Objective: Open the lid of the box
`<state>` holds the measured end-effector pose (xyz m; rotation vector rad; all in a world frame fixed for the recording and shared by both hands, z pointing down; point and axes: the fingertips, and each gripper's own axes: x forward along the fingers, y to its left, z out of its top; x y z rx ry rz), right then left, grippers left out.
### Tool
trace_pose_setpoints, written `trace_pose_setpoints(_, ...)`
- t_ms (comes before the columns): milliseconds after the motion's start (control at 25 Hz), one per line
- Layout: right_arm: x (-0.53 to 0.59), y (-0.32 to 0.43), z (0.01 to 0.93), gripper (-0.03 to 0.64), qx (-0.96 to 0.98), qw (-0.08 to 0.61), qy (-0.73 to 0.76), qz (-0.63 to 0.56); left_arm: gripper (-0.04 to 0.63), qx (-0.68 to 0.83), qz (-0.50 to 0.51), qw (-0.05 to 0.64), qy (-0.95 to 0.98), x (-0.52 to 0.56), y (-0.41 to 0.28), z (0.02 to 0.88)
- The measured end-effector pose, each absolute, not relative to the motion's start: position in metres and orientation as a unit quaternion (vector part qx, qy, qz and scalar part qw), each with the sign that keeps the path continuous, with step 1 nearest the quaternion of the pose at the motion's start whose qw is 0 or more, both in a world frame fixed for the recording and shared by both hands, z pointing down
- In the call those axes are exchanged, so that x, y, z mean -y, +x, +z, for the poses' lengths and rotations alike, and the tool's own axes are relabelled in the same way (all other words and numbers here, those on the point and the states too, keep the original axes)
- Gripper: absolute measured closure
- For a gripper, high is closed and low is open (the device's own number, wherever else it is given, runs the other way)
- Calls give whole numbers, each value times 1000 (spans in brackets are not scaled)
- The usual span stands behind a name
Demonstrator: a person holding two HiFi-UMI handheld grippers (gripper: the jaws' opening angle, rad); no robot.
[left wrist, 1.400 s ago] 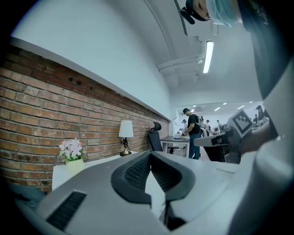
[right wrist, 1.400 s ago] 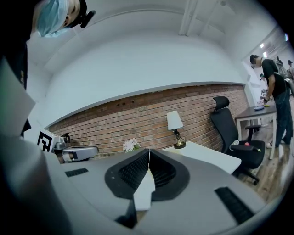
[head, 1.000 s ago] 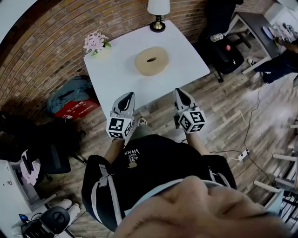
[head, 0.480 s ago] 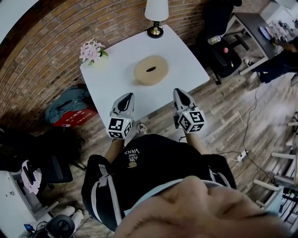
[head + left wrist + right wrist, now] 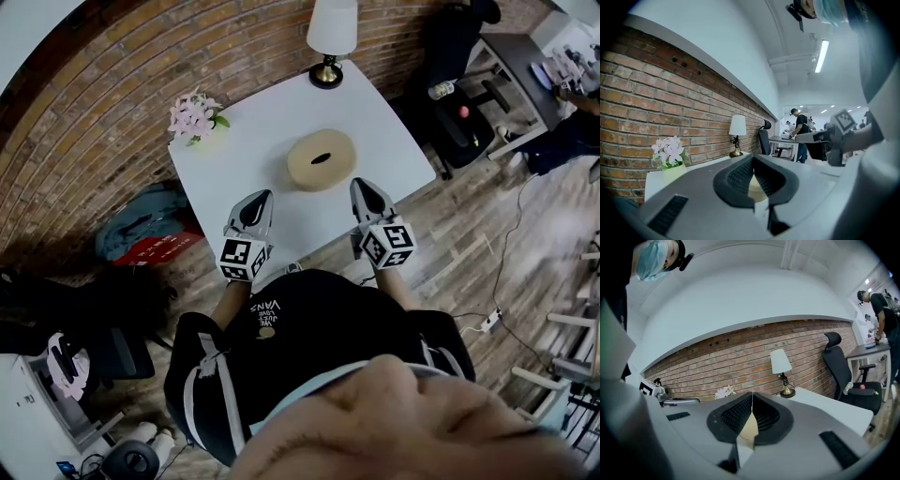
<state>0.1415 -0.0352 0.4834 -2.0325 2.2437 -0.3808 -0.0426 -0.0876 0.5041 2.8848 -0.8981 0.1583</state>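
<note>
A round tan box (image 5: 322,159) with a dark slot in its lid sits in the middle of the white table (image 5: 244,159). My left gripper (image 5: 258,200) hovers over the table's near edge, to the box's near left, jaws shut with nothing held. My right gripper (image 5: 367,190) hangs shut and empty to the box's near right, at the table's near edge. In each gripper view a sliver of the tan box (image 5: 757,188) (image 5: 749,427) shows behind the closed fingertips. The left gripper (image 5: 753,159) and the right gripper (image 5: 752,397) both point toward the brick wall.
A white-shaded lamp (image 5: 332,37) stands at the table's far corner and a pot of pink flowers (image 5: 195,117) at its far left. A brick wall (image 5: 112,103) lies behind. Bags (image 5: 141,220) lie on the floor at left; an office chair (image 5: 459,103) and desk stand at right.
The view has shifted, so the table and box now sit further right and nearer the grippers. Both grippers remain shut and level.
</note>
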Motion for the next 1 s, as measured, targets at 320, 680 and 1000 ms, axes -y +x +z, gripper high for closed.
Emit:
trace_pose_setpoints(320, 55, 140, 489, 613, -734, 41, -665, -131, 586, 288, 69, 69, 953, 110, -45, 527)
trace_pose_setpoints(680, 84, 156, 489, 613, -770, 27, -623, -134, 584, 322, 91, 80, 939, 123, -34, 552)
trace_pose_setpoints(1000, 118, 170, 491, 612, -807, 6, -573, -141, 584, 363, 94, 91, 923, 131, -18, 564)
